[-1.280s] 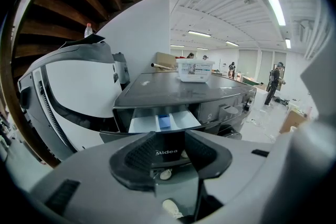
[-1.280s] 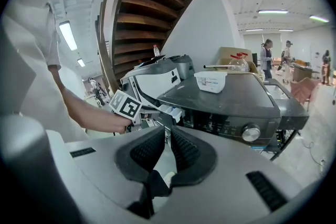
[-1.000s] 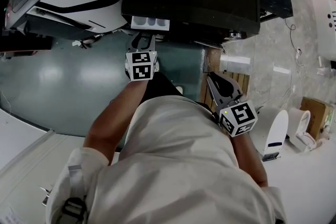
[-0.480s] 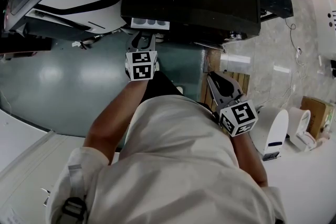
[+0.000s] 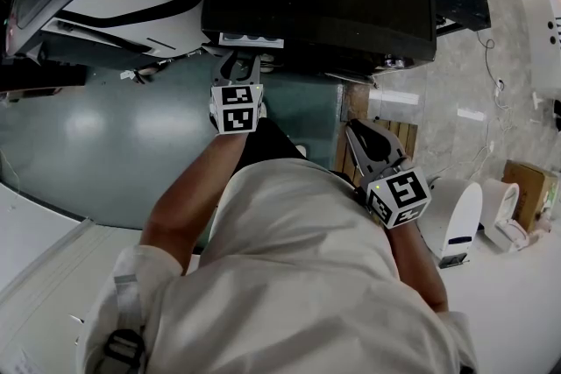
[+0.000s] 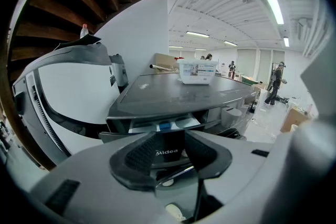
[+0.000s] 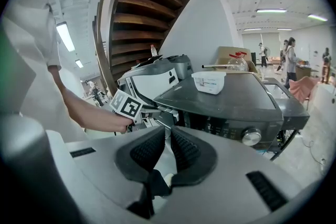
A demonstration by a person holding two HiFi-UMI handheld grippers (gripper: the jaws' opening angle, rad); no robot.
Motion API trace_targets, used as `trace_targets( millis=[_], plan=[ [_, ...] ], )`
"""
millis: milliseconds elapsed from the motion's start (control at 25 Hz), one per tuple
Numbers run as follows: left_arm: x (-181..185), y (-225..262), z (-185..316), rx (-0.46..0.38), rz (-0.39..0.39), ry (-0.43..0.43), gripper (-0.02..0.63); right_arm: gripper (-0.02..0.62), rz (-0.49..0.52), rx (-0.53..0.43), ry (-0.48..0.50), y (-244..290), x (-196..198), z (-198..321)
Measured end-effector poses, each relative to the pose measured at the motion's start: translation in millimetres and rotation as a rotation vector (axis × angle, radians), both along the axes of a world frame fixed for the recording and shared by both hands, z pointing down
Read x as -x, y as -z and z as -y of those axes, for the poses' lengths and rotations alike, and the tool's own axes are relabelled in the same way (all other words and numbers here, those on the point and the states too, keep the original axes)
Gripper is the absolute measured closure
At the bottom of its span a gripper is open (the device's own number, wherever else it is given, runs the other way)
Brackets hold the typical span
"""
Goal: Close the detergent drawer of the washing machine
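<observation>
Left hand-held gripper [image 5: 239,62], jaws apart, at the detergent drawer [image 5: 252,40]; right hand-held gripper [image 5: 358,134] closed, empty; grey-green floor [image 5: 96,136].

White short-sleeved shirt [image 5: 307,293]

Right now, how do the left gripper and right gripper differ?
Fingers: the left gripper has its fingers apart, with the detergent drawer front showing in the gap. The right gripper has its fingers almost together, with nothing between them.
Place: the left gripper is up at the washing machine, at the drawer. The right gripper is back by the person's torso, off the machine.
Shared: each carries a marker cube.
</observation>
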State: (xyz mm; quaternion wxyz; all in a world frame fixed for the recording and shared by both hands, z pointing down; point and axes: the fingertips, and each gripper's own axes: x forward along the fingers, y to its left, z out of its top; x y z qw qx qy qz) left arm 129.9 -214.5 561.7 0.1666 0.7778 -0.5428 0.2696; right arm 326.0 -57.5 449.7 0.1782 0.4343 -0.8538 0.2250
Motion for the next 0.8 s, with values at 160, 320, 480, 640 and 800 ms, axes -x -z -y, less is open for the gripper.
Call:
trace_targets(
  millis=[160,320,480,640,800],
  plan=[
    [-0.6,0.3,4.8,-0.002,0.002,-0.002,0.440,0.569,-0.002,0.003,0.000,-0.6,-1.0,2.5],
    [-1.3,0.3,8.5,-0.001,-0.001,-0.003,0.440,0.569,-0.005,0.006,-0.003,-0.7,-2.4,6.1],
    [-1.7,-0.4,11.9,-0.003,-0.003,-0.006,0.440,0.569,-0.010,0.009,-0.002,-1.8,-2.7,10.0],
    [-2.1,-0.4,15.4,-0.003,-0.008,-0.006,0.442,0.569,-0.011,0.006,-0.001,-1.7,-2.3,14.5],
    [-2.6,-0.2,19.6,-0.004,-0.013,-0.004,0.442,0.569,-0.011,0.003,0.000,-1.2,-0.9,18.8]
  ],
)
